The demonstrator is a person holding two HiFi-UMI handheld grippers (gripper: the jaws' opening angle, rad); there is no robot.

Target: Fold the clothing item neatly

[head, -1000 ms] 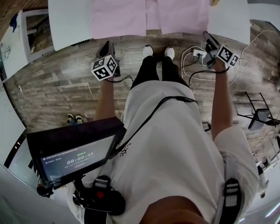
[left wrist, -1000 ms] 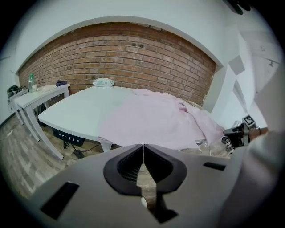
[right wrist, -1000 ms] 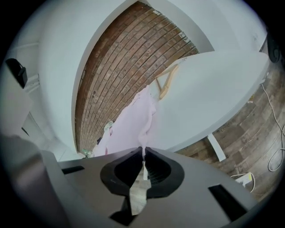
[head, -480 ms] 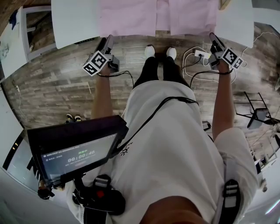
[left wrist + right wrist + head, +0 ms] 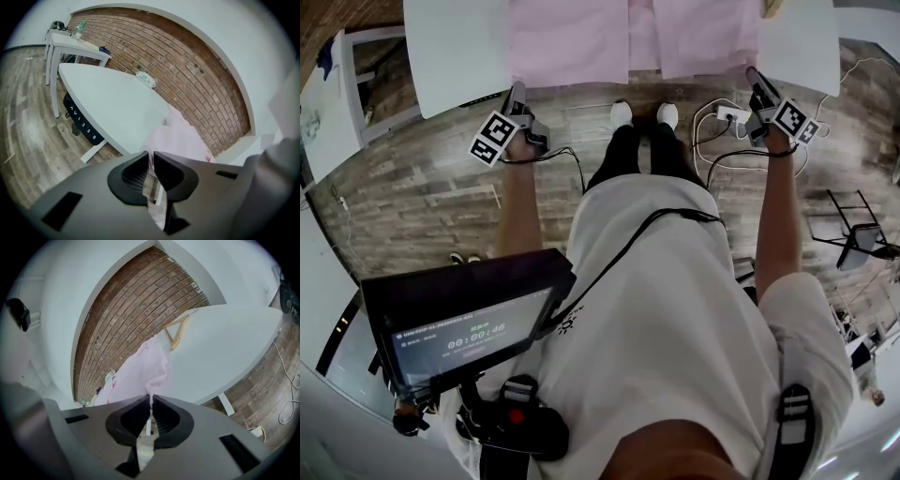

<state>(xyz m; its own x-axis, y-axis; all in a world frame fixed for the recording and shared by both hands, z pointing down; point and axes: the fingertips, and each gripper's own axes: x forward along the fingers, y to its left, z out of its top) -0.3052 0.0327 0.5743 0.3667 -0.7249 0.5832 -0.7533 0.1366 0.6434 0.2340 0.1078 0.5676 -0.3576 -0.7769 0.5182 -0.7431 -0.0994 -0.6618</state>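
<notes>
On tbl (image 5: 450, 56), pink garment (image 5: 572, 37) runs lengthwise away.

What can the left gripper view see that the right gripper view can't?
Only the left gripper view: the black numbered panel under the white table. Only the right gripper view: a wooden hanger, floor cables and a power strip. Both: the pink garment, that table, the brick wall. The left tool, jaws just closing, and right tool each pinch the garment.

Head view steeply down, gripper views close behind fingers (image 5: 126, 178), all sharing white table (image 5: 455, 52)
</notes>
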